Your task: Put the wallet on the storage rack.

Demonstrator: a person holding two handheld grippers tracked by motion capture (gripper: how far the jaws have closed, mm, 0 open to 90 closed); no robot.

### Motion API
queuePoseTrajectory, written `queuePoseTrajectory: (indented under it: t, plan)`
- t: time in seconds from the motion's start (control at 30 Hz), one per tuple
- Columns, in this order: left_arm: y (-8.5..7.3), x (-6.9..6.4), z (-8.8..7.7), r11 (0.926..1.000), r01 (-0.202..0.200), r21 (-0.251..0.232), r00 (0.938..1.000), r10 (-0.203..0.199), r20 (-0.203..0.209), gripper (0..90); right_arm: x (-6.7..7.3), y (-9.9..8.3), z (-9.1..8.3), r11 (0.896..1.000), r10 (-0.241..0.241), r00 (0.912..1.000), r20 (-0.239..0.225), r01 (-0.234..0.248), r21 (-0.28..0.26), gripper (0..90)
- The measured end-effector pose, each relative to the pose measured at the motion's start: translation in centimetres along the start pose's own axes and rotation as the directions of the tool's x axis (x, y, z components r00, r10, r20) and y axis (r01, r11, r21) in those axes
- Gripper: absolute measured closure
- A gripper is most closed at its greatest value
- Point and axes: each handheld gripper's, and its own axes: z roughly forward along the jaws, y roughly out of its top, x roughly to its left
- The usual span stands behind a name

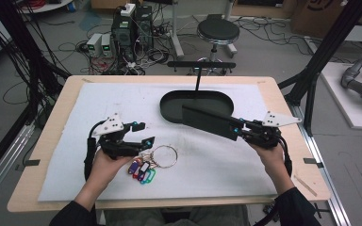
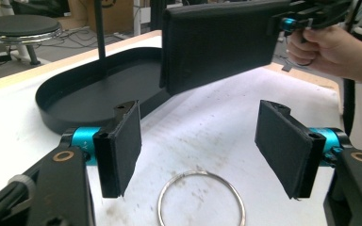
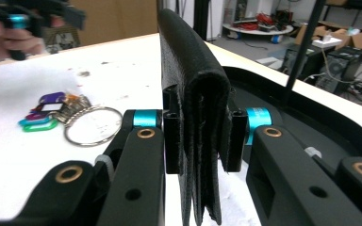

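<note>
A flat black wallet (image 1: 207, 121) hangs over the near rim of the black oval tray (image 1: 167, 110), with my right gripper (image 1: 238, 131) shut on its end. In the right gripper view the folded wallet (image 3: 193, 94) stands on edge between the pads of the right gripper (image 3: 200, 136). A large metal key ring (image 1: 164, 156) with several coloured tags (image 1: 141, 170) lies on the white mat. My left gripper (image 1: 145, 133) stands open just left of the ring. In the left gripper view the ring (image 2: 200, 200) lies below the left gripper (image 2: 202, 141), with nothing between the pads.
A thin black T-shaped stand (image 1: 198, 77) rises from the tray's far side. The white mat (image 1: 75, 165) covers most of the wooden table (image 1: 42, 155). Beyond the table's far edge stand a stool (image 1: 218, 32), computer gear and cables on the floor.
</note>
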Motion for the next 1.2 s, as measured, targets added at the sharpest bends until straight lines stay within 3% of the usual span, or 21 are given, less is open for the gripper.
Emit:
queuePoseTrajectory:
  t: [0.27,0.5,0.67,1.0,1.2]
  plan:
    - [-2.1,-0.8,-1.5,0.9999,0.01,-0.001,0.9991,-0.01,-0.04,31.7,-1.2,0.7,0.6,1.0,0.009,0.9985,0.053,-0.009,-0.004,76.2]
    - [-2.5,-0.8,-2.2,0.9994,0.02,-0.027,0.9978,-0.021,-0.062,31.7,-2.4,1.1,1.7,1.0,0.022,0.9958,0.089,-0.021,-0.007,76.2]
    - [-2.7,-0.9,-2.0,0.9983,0.037,-0.045,0.9984,-0.039,-0.041,31.7,-3.0,1.5,2.6,1.0,0.026,0.9953,0.094,-0.025,-0.007,76.2]
    - [-2.8,-1.0,-1.9,0.9988,0.013,-0.047,0.9992,-0.015,-0.038,32.0,-3.7,2.6,5.1,1.0,-0.007,0.9944,0.106,0.007,-0.006,76.2]
    - [-3.0,-0.8,-1.8,0.9981,0.032,-0.053,0.9991,-0.033,-0.027,31.9,-4.6,2.1,6.2,1.0,0.023,0.992,0.124,-0.022,-0.015,76.2]
